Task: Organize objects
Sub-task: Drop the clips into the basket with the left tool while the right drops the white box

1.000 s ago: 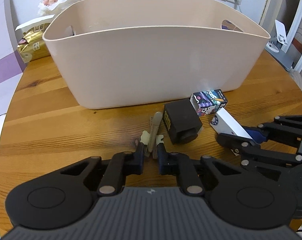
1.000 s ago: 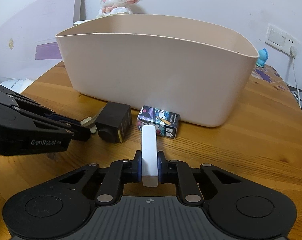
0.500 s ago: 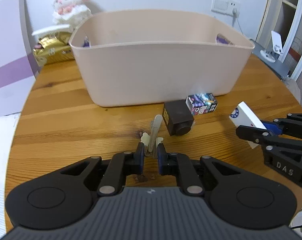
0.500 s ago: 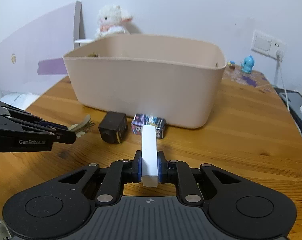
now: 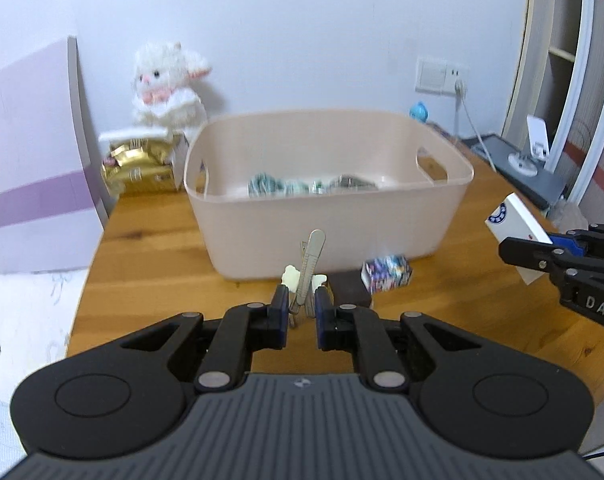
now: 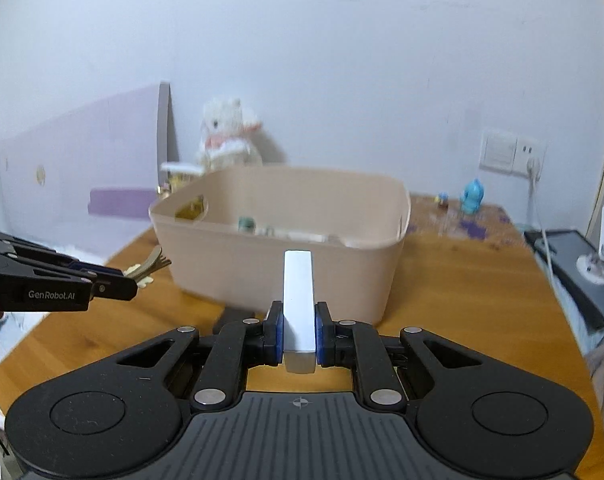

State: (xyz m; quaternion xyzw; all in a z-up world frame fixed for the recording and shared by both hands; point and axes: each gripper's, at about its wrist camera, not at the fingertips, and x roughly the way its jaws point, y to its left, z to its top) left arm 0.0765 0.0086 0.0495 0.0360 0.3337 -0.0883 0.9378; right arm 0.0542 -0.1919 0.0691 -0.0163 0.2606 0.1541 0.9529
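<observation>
Box [image 6: 298, 304] between right claw [image 6: 298, 338] pads.

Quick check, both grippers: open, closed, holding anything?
Left gripper: closed on a bunch of keys.
Right gripper: closed on a white box.

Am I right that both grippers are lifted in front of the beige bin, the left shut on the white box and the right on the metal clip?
Swapped. The left wrist view shows the left gripper shut on the metal clip; the right wrist view shows the right gripper shut on the white box. Both are lifted in front of the beige bin.
</observation>
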